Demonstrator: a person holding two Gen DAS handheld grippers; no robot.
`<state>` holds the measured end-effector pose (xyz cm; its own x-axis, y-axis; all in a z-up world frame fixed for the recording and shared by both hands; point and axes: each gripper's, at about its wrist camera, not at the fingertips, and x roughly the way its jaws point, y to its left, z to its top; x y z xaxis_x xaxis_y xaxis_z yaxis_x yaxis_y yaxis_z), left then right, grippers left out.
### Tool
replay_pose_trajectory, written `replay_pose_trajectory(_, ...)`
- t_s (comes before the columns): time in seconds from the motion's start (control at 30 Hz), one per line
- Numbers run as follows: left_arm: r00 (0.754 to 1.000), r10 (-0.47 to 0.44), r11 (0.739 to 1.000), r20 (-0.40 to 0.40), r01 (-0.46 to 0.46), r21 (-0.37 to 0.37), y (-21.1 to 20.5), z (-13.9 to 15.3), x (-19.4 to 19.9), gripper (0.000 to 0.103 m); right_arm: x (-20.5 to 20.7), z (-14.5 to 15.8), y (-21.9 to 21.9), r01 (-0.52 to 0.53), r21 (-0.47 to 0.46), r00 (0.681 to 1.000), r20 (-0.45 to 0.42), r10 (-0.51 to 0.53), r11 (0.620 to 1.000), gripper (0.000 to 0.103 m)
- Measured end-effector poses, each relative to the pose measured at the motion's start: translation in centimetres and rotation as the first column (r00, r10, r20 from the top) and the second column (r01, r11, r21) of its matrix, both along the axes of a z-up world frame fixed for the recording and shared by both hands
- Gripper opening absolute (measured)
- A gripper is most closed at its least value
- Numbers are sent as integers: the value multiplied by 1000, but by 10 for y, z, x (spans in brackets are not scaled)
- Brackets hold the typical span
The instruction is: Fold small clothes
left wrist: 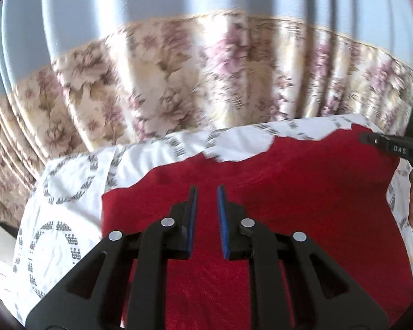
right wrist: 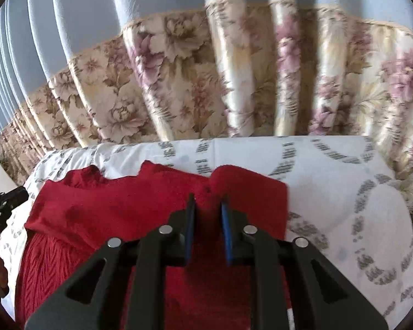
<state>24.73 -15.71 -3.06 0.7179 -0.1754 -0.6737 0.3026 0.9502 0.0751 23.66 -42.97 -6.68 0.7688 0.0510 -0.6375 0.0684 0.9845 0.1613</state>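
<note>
My left gripper [left wrist: 207,189]: matte black linkage arms, four round silver pivot pins, blue pads lining both fingers. My right gripper [right wrist: 208,199]: same black build, same silver pins, blue pads; white lettering on its side.

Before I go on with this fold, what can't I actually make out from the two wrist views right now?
- Left wrist view: whether the left gripper pinches any of the red garment; its narrow gap shows only cloth beyond.
- Right wrist view: whether the right gripper grips the garment's folded edge; the fingers hide the contact.
- Both views: the garment's near part, covered by the gripper bodies.
- Left wrist view: the floral curtain, motion-blurred.
</note>
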Motion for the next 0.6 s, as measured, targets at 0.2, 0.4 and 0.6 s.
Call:
replay_pose_trajectory(0.2,995,22,999,-93,-25,-35,23,-26,22,21,15,-12,-2,99,-110,989,-97,-110,989,66)
replay_pose_trajectory(0.4,992,-37,997,-122,28,-70,-9,-37,27,63,-15,2,-25,191,-95,981,-11,-193,977,75)
replay_pose_trajectory(0.6,981,-40,999,-190,36,-26,-56,-60,43,64,-25,5,-45,211,17,977,26,-211,977,75)
